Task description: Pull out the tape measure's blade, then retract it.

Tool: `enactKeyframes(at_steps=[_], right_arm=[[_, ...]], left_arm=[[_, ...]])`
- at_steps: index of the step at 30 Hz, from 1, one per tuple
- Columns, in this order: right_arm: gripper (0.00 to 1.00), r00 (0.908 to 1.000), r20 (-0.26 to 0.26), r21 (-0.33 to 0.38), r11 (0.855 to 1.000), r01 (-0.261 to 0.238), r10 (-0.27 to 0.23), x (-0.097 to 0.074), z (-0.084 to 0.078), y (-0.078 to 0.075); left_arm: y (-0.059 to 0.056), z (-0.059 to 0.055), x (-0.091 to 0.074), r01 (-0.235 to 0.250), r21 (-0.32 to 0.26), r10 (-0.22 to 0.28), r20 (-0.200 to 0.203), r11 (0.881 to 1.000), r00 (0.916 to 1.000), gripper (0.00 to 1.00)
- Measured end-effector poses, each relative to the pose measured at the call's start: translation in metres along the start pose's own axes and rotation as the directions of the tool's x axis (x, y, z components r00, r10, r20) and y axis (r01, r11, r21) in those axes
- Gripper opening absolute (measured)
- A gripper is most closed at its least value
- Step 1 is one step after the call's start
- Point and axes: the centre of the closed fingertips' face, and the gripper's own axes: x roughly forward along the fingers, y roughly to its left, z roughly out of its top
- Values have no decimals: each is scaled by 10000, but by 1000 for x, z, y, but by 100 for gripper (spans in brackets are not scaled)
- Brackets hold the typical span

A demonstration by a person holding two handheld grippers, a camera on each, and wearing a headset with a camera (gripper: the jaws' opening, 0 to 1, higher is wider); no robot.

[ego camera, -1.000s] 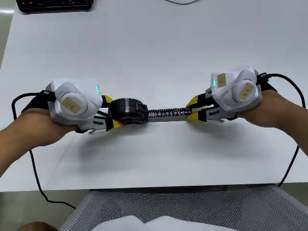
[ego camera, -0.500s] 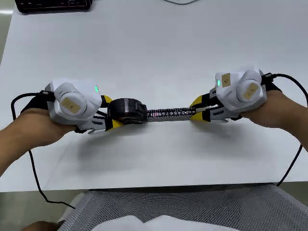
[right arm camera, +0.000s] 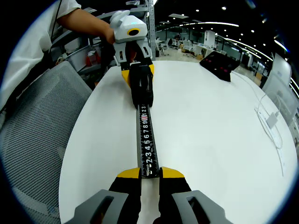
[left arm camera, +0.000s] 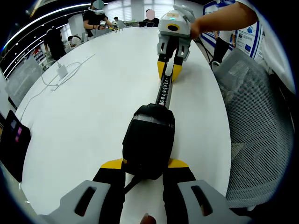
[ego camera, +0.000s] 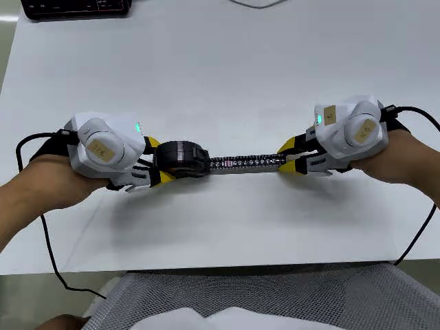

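Note:
A black tape measure case (ego camera: 181, 159) lies on the white table, and my left gripper (ego camera: 162, 161) is shut on it; the case (left arm camera: 148, 140) sits between the yellow-tipped jaws in the left gripper view. Its blade (ego camera: 246, 162) runs right out of the case, numbers showing, to my right gripper (ego camera: 285, 156), which is shut on the blade's end. In the right gripper view the blade (right arm camera: 146, 144) stretches from the jaws to the far case (right arm camera: 141, 84). In the left gripper view the right gripper (left arm camera: 170, 70) shows at the blade's far end.
A dark keyboard (ego camera: 75, 7) lies at the table's back left edge. Black cables (ego camera: 48, 240) trail from both grippers over the table's front edge. A grey mesh chair (ego camera: 275, 295) stands below the front edge. White table surface (ego camera: 227, 75) spreads behind the grippers.
My right gripper has moved right with the blade's end, so more of the blade is out of the case. The left gripper and case have stayed in place.

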Motion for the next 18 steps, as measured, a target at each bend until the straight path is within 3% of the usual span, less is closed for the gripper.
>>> enactKeyframes(at_steps=[18], right_arm=[[10, 9996, -246, 104, 9998, 154, -152, -13, -16, -1]], left_arm=[[0, 0, 0, -15, 6, 15, -39, 10000, 10000, 26]])
